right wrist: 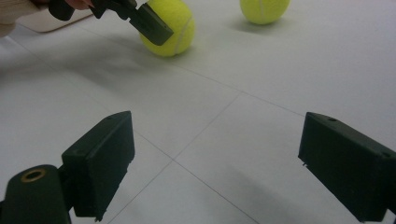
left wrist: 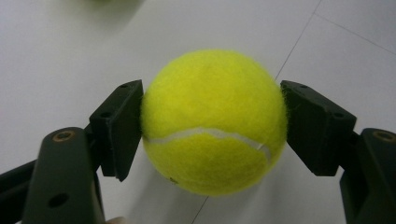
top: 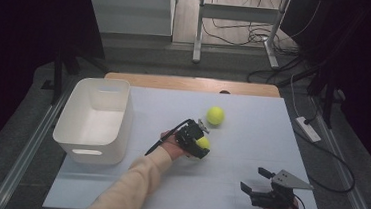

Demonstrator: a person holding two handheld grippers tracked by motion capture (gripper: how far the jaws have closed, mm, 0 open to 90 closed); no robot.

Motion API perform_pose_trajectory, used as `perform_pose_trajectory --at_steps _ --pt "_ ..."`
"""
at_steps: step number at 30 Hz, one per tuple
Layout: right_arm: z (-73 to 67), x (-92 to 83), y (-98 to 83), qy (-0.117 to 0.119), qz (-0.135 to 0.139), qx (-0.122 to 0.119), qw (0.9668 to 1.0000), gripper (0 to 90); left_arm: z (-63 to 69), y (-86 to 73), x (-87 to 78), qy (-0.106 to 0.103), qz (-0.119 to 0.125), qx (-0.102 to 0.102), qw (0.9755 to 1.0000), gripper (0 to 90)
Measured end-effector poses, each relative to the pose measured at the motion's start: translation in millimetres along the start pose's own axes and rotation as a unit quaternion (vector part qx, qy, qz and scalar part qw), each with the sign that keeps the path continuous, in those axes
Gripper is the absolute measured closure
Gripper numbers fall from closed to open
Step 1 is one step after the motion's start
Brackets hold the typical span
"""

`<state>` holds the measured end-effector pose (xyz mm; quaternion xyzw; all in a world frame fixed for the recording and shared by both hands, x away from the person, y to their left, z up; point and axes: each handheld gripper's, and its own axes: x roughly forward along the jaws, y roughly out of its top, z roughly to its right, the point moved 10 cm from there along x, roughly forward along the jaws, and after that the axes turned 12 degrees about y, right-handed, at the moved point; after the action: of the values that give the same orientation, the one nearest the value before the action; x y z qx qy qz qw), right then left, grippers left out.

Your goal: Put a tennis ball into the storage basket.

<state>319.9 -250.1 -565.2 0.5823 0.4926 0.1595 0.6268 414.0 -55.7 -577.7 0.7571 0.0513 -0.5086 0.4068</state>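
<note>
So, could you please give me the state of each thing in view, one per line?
Left gripper: shut on the near tennis ball.
Near tennis ball: clamped between the pads, resting on the table.
Far tennis ball: free on the table.
Right gripper: open, nothing between its jaws.
White bin: upright, nothing visible inside.
</note>
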Motion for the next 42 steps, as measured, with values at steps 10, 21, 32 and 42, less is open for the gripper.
perform_pose_trajectory --at_steps 10,21,32,42 --pt "0.4 -0.8 0.1 -0.002 0.001 0.002 1.0000 10.8 -4.1 7.3 -17.6 0.002 0.035 -0.008 0.9993 26.8" --pt "-0.1 -0.4 1.5 -0.002 0.004 0.002 1.0000 10.8 -4.5 11.0 -33.0 -0.001 0.060 -0.009 0.9982 26.8" --pt "0.9 -1.3 1.6 -0.004 0.005 0.001 1.0000 10.8 -5.9 14.1 -42.7 -0.001 0.078 -0.014 0.9968 26.8" --pt "0.9 -1.5 1.8 -0.004 0.006 0.001 1.0000 10.8 -7.2 16.2 -51.1 0.001 0.093 -0.020 0.9955 26.8"
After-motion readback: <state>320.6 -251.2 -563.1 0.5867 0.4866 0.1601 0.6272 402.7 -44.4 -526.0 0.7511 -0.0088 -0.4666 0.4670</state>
